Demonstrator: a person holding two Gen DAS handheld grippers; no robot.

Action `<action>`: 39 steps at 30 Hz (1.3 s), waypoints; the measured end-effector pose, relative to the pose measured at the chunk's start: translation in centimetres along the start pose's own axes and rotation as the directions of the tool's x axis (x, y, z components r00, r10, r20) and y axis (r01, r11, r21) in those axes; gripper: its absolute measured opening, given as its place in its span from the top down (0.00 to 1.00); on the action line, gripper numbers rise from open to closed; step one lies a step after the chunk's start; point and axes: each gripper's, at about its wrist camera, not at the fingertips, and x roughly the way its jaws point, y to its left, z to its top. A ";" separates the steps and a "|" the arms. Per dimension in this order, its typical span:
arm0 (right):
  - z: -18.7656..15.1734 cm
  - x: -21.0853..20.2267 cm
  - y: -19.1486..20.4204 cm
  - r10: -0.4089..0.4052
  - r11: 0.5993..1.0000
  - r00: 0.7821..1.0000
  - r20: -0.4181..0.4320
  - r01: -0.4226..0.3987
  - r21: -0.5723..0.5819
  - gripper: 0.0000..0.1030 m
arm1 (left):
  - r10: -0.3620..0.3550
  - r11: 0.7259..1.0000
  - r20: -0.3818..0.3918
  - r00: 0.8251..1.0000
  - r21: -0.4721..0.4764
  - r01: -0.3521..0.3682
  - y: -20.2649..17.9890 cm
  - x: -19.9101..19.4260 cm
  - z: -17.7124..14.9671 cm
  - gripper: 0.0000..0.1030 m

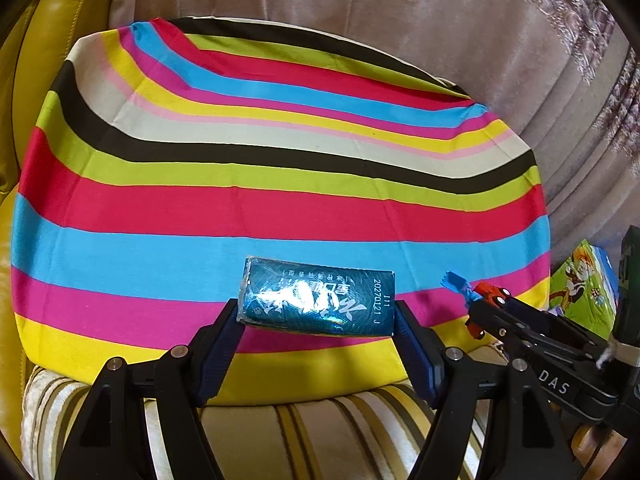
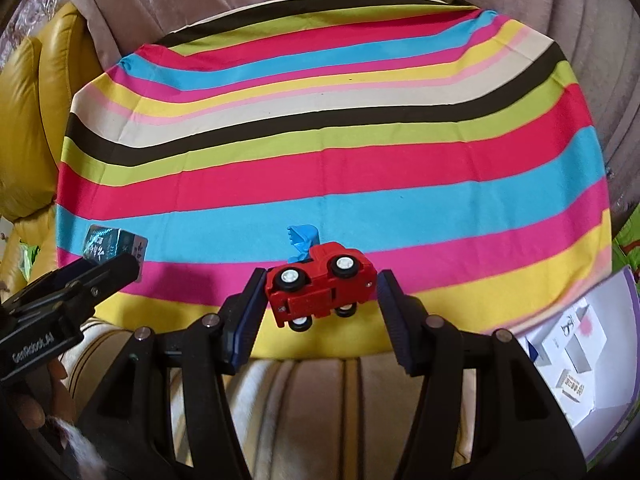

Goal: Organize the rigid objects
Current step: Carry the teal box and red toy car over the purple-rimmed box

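Observation:
My left gripper is shut on a dark teal packet with white print, held by its short ends above the near edge of a striped cushion. My right gripper is shut on a red toy truck with a blue scoop, tipped on its side with white wheels showing. In the left wrist view the toy truck and right gripper sit to the right. In the right wrist view the teal packet and left gripper appear at the left.
The cushion lies on a striped beige sofa seat with a yellow leather arm at left and a draped pinkish cover behind. A green cartoon box sits at the right. A white printed box lies at the right. A person's hand holds the left gripper.

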 end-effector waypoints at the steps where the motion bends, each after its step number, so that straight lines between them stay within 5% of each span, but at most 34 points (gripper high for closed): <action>1: -0.1 -0.3 -0.2 -0.001 1.000 1.000 0.002 0.001 0.003 0.42 | -0.004 1.000 0.000 1.000 0.003 0.004 -0.2 -0.1 -0.1 0.28; 22: -2.9 -5.4 -5.4 -0.086 0.994 0.995 0.055 0.082 0.065 0.42 | -0.088 0.986 -0.032 0.996 0.141 0.091 -8.0 -0.8 -1.5 0.28; 39: -5.7 -8.5 -11.6 -0.194 0.970 0.979 0.058 0.183 0.159 0.42 | -0.182 0.932 -0.133 0.974 0.293 0.214 -17.3 0.0 -4.3 0.28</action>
